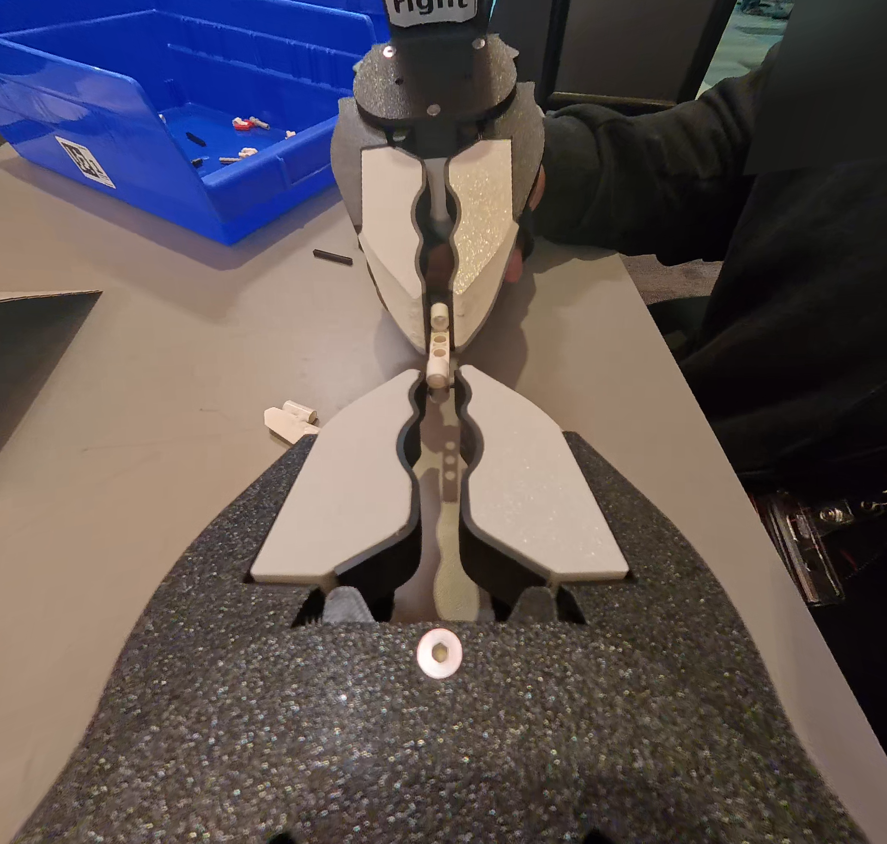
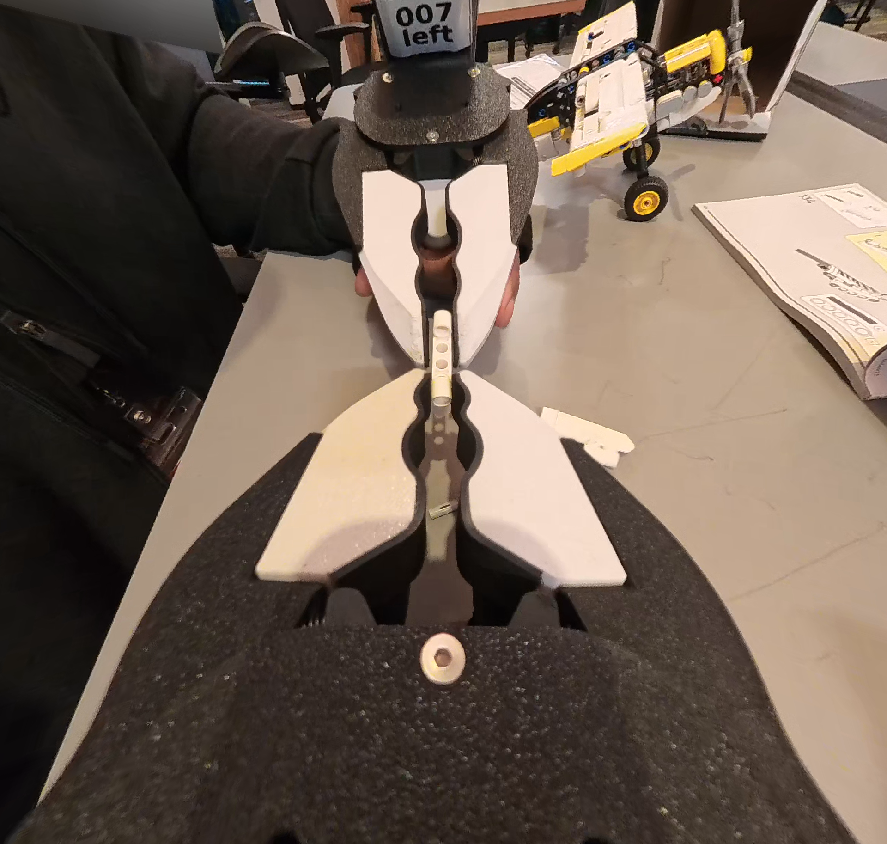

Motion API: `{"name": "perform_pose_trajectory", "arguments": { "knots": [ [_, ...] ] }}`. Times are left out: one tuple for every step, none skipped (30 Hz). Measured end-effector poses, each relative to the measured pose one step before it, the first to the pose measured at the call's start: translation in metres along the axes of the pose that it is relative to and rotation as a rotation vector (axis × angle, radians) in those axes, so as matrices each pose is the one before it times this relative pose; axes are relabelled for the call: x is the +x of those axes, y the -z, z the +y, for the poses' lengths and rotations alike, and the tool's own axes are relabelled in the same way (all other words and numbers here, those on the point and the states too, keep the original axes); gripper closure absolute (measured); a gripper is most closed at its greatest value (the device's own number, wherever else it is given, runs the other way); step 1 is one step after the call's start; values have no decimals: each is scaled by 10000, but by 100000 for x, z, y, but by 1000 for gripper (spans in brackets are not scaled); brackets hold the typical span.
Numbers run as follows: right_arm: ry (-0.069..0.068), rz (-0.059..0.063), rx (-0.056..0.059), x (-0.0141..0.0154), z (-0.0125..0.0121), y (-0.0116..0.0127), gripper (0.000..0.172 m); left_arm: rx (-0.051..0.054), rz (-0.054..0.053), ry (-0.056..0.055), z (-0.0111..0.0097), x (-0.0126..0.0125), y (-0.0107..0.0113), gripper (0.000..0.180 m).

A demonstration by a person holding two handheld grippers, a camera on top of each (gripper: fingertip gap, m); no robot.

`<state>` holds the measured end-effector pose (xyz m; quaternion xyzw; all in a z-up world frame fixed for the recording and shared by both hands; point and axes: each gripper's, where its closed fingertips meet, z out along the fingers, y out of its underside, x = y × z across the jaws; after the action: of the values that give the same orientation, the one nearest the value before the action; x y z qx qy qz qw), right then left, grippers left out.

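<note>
From my seat the two grippers meet nose to nose above the grey counter (image 1: pixel 192 340), and the small white beam (image 1: pixel 439 345) bridges the space between their tips, clear of the surface with its shadow lying below. The right gripper (image 2: pixel 441 384) is clamped on it, both pads tight against its flanks. The left gripper (image 1: pixel 437 381) has its jaws narrow around the beam's other, tubular end, but I see a sliver of dark on one side, so I count it as loosely enclosing that end, not gripping it. That is my main worry: the beam hangs on one pinch alone, and if the right pads ease while the left ones have no real bite, it could drop to the counter beside the loose white part (image 1: pixel 288 420) lying there, or roll off the near edge. A second risk, as I judge it, is twist: the tips stand almost touching, so any sideways nudge from either hand could lever the beam out of line or knock the fingers together. The beam's long axis runs straight along the line joining the two grippers, roughly level with the counter, one rounded end pointing into each set of jaws, and its row of round holes faces up toward both cameras. The blue bin (image 1: pixel 144 100) sits well apart.
</note>
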<state>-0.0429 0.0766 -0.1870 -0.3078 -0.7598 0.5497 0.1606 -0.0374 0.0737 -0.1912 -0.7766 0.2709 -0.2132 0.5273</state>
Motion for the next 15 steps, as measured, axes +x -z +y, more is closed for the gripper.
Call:
{"name": "perform_pose_trajectory", "arguments": {
  "knots": [
    [2,-31,-57,-40,87,-70,164,41,17,0,-68,42,16,169],
    [26,-33,-44,-63,70,-60,164,20,21,-2,-26,45,11,169],
    [27,-23,-38,-47,40,-34,164,-27,22,-10,29,44,1,169],
    [22,-9,0,-23,-3,-16,164,-32,-1,-29,50,15,-16,170],
    [-15,6,14,30,-13,14,164,-22,1,-31,34,29,-5,170],
    [-25,-16,32,5,-36,32,164,-4,-16,-5,-6,-16,1,170],
    [-19,-9,38,17,-38,42,164,9,-13,9,-18,-25,9,170],
    [-17,-9,38,5,-43,27,164,15,1,15,-29,-3,22,170],
    [-14,-11,25,0,-19,25,164,11,-5,10,-17,-8,15,171],
    [-3,-4,15,4,-25,7,164,-8,-14,6,14,-30,18,171],
    [1,2,0,4,0,0,164,-5,-4,6,5,-15,2,172],
    [7,1,0,0,-3,-8,164,14,6,9,-21,5,13,172],
    [11,7,10,1,-16,8,164,20,1,6,-31,4,2,172],
    [-4,2,10,-3,-18,9,164,9,-7,3,-12,-7,-7,172],
    [-17,10,-1,21,2,10,164,-2,-18,-1,0,-31,-6,172]
  ]
}}
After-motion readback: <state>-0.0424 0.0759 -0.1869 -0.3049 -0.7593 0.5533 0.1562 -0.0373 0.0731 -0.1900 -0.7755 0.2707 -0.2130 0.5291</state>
